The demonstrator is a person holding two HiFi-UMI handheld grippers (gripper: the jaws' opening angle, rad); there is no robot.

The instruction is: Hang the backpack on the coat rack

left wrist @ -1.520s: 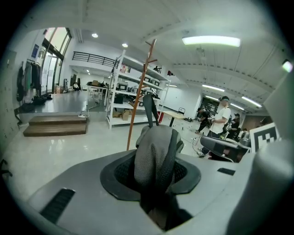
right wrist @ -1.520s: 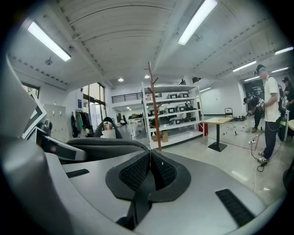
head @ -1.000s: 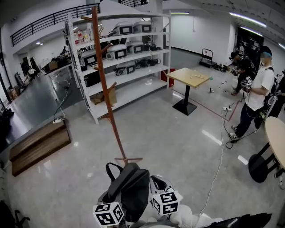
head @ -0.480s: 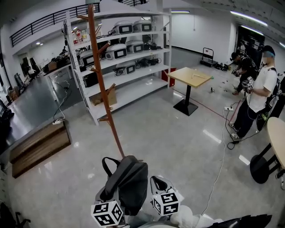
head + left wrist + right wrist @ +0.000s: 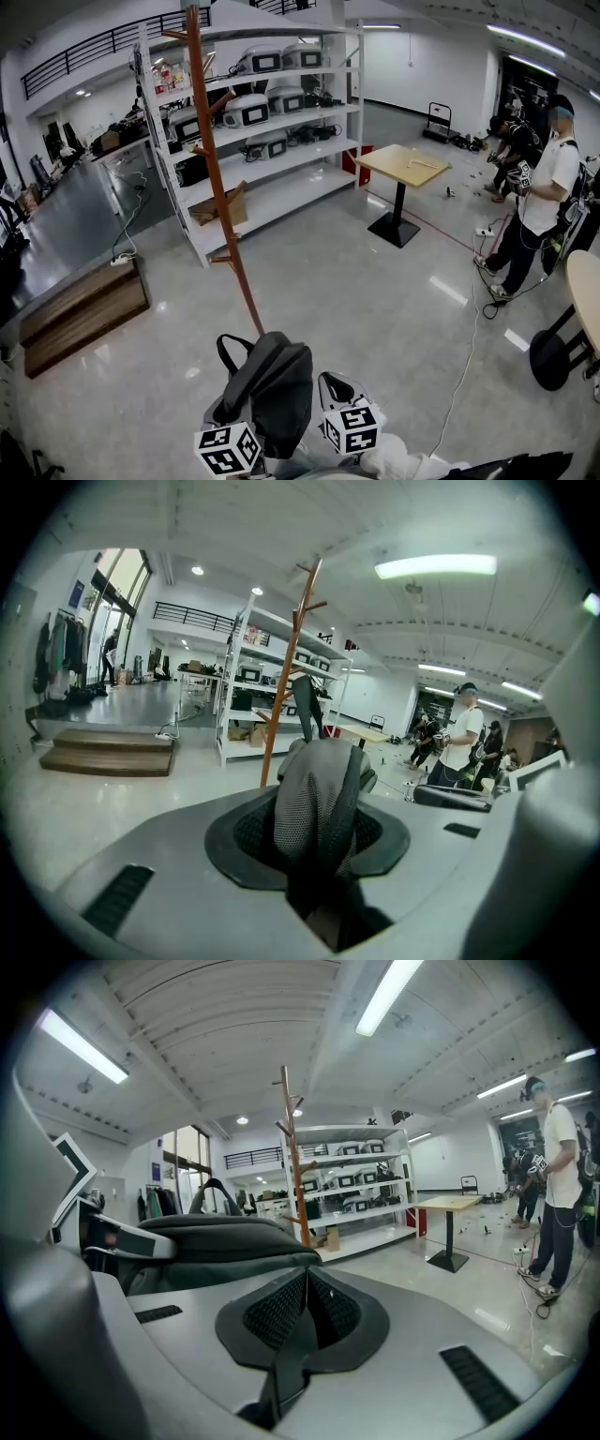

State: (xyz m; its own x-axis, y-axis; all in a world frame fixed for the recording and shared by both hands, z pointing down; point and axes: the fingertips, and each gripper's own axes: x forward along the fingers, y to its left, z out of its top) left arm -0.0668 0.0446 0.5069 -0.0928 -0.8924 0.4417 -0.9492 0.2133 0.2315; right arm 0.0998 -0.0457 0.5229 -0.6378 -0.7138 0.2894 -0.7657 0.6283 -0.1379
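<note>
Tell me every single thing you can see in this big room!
Coat rack: 1, reddish-brown wood, standing just ahead.
Backpack: 1, dark grey, held up before the rack's foot.
Shelving unit: 1, white, behind the rack, holding grey machines.
Tables: 2, light tops; square table right of the shelves, round table at right edge.
Platform: 1, brown wood, floor at left.
People: 2, far right; person in white shirt, person in dark clothes.
Hand-held grippers: 2, grey; left hand-held gripper clamps the backpack's mesh strap, right hand-held gripper is closed on a thin black strap.
</note>
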